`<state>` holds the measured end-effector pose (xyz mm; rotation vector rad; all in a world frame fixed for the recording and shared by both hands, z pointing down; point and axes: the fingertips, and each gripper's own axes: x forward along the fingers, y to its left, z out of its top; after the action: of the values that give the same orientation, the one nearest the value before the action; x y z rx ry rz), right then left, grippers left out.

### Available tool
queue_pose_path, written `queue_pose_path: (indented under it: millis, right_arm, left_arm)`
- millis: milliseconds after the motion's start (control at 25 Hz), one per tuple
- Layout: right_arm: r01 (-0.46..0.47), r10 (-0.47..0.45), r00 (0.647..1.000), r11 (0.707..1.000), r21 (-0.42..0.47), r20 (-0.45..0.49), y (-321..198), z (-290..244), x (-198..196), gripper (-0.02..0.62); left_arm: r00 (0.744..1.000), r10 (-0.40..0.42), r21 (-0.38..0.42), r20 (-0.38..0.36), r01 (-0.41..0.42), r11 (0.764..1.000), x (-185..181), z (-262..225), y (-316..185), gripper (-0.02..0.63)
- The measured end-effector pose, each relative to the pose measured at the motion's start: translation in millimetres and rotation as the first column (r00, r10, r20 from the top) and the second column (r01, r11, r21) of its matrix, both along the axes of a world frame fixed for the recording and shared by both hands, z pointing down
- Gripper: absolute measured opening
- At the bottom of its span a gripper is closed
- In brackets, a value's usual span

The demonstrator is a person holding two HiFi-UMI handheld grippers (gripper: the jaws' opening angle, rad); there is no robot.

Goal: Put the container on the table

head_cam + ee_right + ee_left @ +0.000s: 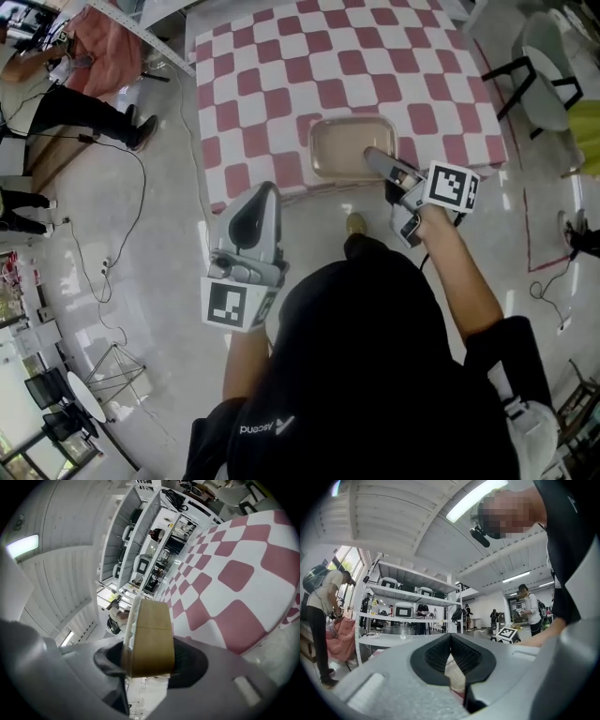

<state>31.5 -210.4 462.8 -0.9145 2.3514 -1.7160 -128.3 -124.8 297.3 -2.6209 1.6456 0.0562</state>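
A tan rectangular container with a clear lid hangs over the near edge of the pink-and-white checked table. My right gripper is shut on its near right rim. Whether the container rests on the cloth I cannot tell. In the right gripper view the container is seen edge-on, clamped between the black pads of the right gripper, and the checked table spreads out beyond it. My left gripper hovers short of the table's near edge, left of the container. The left gripper is shut and holds nothing.
People stand at the far left, with cables trailing over the glossy floor. A chair and a round table stand right of the checked table. White shelves with boxes and more people fill the room behind.
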Motion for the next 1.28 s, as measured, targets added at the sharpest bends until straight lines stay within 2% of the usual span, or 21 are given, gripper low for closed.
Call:
queue_pose_path:
  millis: [160, 360, 600, 760, 1000, 1280]
  right_arm:
    - [0.034, -0.036, 0.999, 0.998, -0.050, -0.028, -29, 14, -1, 0.206]
    - [0.055, -0.059, 0.997, 0.996, -0.071, -0.052, -48, 25, -6, 0.206]
    - [0.046, -0.057, 0.993, 0.993, -0.105, -0.101, -55, 41, -9, 0.207]
    - [0.048, -0.065, 0.981, 0.994, -0.100, -0.181, -59, 47, -7, 0.224]
    - [0.038, -0.046, 0.920, 0.999, -0.028, -0.389, -66, 56, 14, 0.288]
    - [0.028, -0.017, 0.859, 0.999, 0.015, -0.512, -71, 64, 38, 0.316]
  left_arm:
    - [1.000, -0.027, -0.019, 0.002, 0.027, 0.999, 3, 1, -35, 0.009]
    - [1.000, -0.031, -0.028, -0.005, 0.030, 0.999, -3, 6, -55, 0.009]
    - [1.000, 0.012, -0.016, -0.004, -0.012, 1.000, -15, 1, -71, 0.009]
    - [0.999, 0.039, -0.001, -0.009, -0.039, 0.999, -19, -4, -81, 0.009]
    - [0.996, 0.082, -0.009, -0.018, -0.082, 0.997, -14, 3, -87, 0.009]
    - [0.992, 0.125, 0.007, -0.024, -0.125, 0.992, -9, 3, -95, 0.009]
